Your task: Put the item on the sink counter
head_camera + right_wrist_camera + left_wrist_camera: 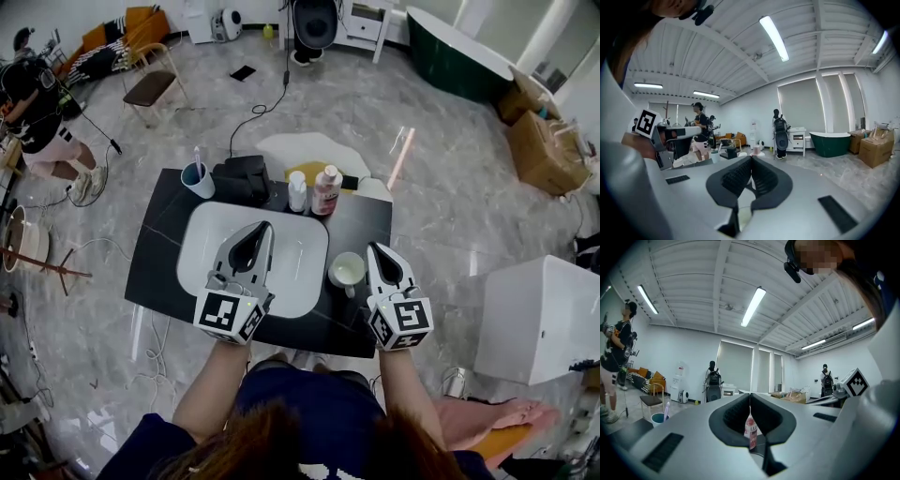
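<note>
- Left gripper (262, 227): jaws together at the tips, nothing clamped. In its own view (750, 394) the pads meet, and only a narrow slit below them shows the pink bottle (750, 427) standing farther off.
- Right gripper (373, 247): jaws closed and empty. In its own view (751, 158) the ribbed pads (736, 178) meet along their upper edge.
- White cup (346, 271), the task's item: upright on the sink counter (159, 262), between the basin's right rim and the right gripper. It lies just beside that gripper's tip in the head view and is free of its jaws.
- Basin (202, 234): a white rounded rectangle set in the dark counter, with the left gripper held over its middle.
- Back edge of the counter, left to right: blue cup (198, 178) with a toothbrush, black box (246, 178), white bottle (296, 190), pink bottle (325, 189). All are well apart from both grippers.
- Bare counter: a dark strip left of the basin and the right front corner beneath the right gripper.
- Surroundings: marble floor on every side, with cables (262, 112) trailing behind the counter. A white cabinet (539, 319) stands apart to the right, and a chair (150, 86) and a person (37, 122) are far left.
</note>
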